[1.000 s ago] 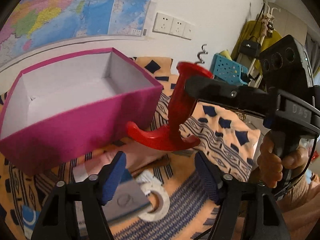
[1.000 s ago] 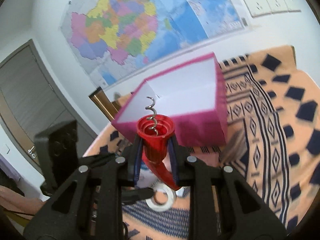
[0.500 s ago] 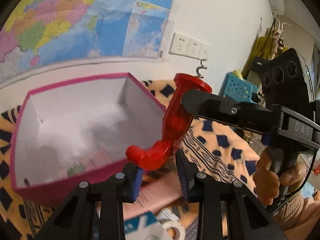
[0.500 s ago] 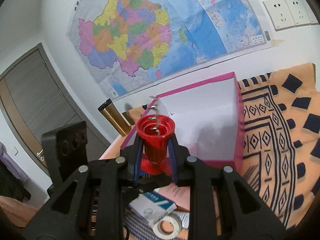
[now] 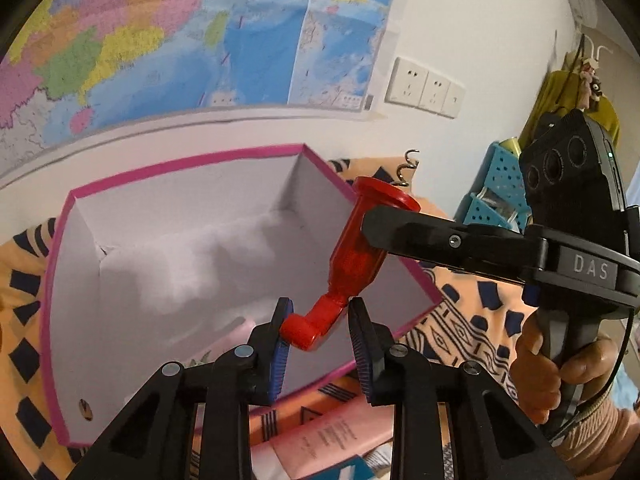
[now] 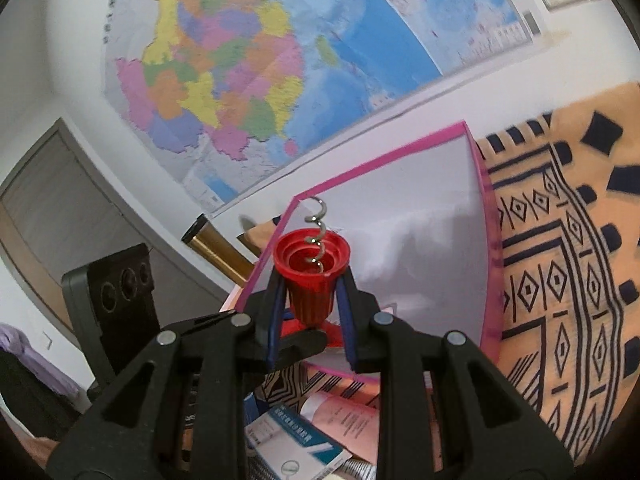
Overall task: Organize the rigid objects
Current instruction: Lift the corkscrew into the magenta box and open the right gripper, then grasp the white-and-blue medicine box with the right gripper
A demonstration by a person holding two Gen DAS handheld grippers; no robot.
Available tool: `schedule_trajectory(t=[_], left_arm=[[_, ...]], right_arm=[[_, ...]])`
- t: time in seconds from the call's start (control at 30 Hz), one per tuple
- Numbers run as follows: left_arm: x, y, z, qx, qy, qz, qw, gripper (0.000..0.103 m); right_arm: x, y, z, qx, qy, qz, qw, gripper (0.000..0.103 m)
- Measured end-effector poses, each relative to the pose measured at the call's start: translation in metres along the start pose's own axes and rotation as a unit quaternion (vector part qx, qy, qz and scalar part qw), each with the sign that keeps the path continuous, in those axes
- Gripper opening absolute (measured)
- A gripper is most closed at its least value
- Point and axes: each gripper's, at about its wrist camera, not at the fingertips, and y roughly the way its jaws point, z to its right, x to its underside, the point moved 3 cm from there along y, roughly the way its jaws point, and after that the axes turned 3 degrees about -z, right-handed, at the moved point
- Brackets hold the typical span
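A red plastic corkscrew with a steel spiral is held over the open pink box with a white inside. My right gripper is shut on the corkscrew's ribbed barrel. My left gripper has its jaws around the red handle end, close to it on both sides; I cannot tell whether they press it. The right gripper's black finger shows in the left wrist view.
A pink tube and a blue-white carton lie on the orange patterned cloth in front of the box. A blue perforated basket stands at the right. A map and wall sockets are behind.
Both grippers rose and moved over the box with the corkscrew. The left gripper's jaws, wide open a second ago, have narrowed around the handle end. The tape roll has left the view.
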Motion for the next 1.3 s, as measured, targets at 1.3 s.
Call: schedule_trajectory(t=[1.3], left_arm=[[0.033, -0.052, -0.015, -0.052, -0.015, 0.05, 0.9973, 0.053]], right_arm=[[0.033, -0.037, -0.013, 0.081, -0.07, 0.0, 0.994, 0.057]])
